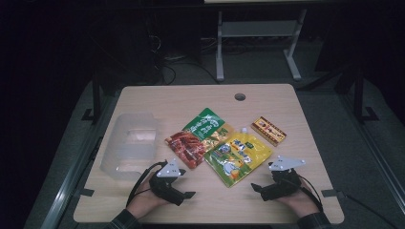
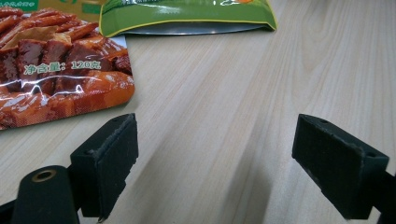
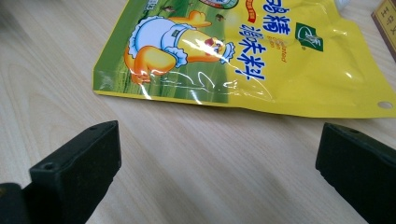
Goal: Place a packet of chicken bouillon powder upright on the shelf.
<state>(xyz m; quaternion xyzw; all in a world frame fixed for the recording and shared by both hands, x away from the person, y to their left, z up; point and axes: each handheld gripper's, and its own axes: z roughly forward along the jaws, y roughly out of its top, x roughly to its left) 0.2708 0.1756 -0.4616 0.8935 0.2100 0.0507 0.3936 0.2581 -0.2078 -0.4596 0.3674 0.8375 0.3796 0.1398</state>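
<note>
Both grippers empty, jaws wide: left gripper (image 1: 190, 194) faces the red snack pouch (image 1: 186, 148), right gripper (image 1: 256, 187) the yellow seasoning pouch (image 1: 237, 157). You're staged low on the table (image 1: 286, 100) for flat side grabs, prob into the clear bin (image 1: 128, 145).

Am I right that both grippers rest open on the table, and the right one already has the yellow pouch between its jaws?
Not quite. Both the left gripper and the right gripper are open on the table, but the right gripper view shows bare wood between the right one's jaws; the yellow pouch lies just ahead of them, untouched.
</note>
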